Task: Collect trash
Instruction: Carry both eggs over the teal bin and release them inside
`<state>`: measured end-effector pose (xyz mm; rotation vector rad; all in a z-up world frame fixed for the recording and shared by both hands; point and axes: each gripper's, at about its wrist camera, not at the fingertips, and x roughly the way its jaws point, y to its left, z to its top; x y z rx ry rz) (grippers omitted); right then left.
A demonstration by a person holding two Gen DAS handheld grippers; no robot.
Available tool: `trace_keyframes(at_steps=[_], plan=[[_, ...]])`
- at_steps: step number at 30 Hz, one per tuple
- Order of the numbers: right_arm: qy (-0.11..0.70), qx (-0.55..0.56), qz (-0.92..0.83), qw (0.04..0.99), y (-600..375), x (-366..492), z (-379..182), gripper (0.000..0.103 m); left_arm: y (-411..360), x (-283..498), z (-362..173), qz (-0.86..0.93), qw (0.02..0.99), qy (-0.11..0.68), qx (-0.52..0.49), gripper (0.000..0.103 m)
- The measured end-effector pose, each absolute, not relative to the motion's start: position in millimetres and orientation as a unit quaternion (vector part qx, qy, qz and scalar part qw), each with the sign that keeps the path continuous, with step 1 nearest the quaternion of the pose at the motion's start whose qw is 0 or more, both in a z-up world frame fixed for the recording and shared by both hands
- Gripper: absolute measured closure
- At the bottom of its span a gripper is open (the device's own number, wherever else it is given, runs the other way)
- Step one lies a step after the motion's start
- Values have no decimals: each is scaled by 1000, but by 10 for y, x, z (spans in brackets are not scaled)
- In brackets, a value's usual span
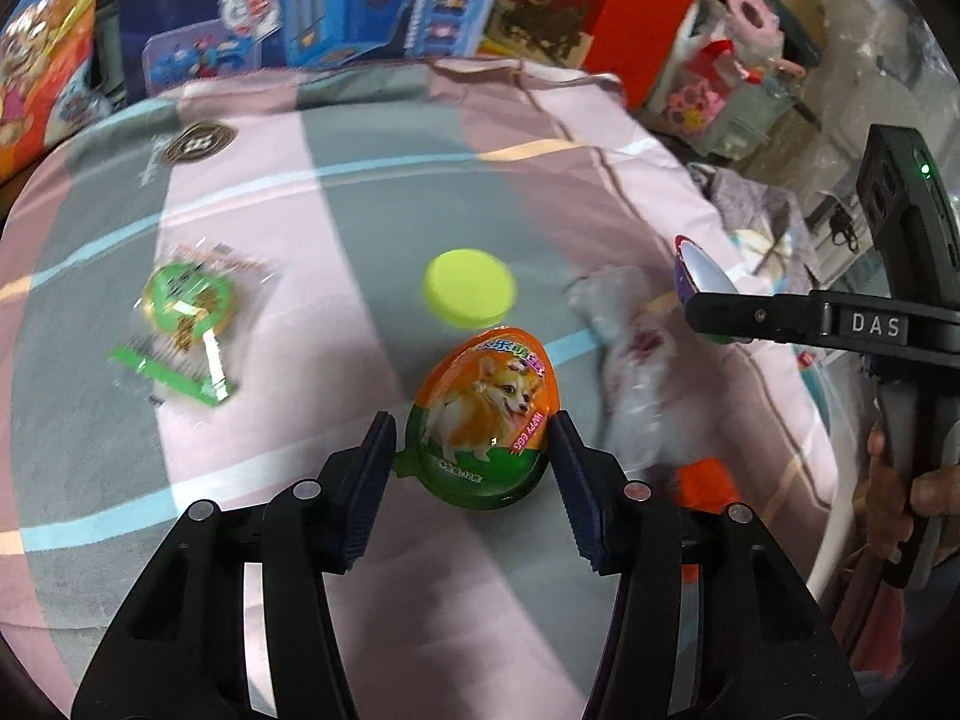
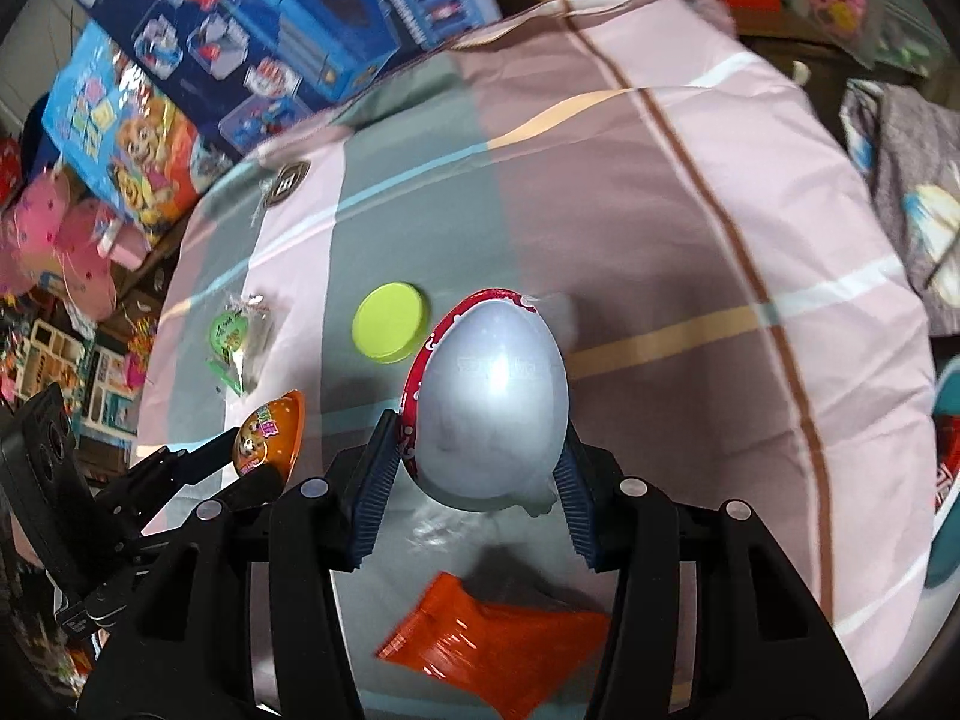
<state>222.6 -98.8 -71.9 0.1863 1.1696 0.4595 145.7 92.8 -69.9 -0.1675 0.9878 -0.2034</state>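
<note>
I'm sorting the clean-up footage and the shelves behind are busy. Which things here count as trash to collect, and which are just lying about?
Part of the job:
- orange dog egg half, in the left gripper
- silver egg half, in the right gripper
- yellow-green lid
- green wrapper
- orange wrapper
- clear plastic wrapper

Just lying about:
- toy boxes
- striped cloth
</note>
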Motion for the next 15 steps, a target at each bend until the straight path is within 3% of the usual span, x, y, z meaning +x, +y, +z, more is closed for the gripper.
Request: trace_keyframes(at_steps=[15], plan=[[504,182,155,830,-2367,1971,-577,55,-320,1613,-248,-192,873,448,-33,49]])
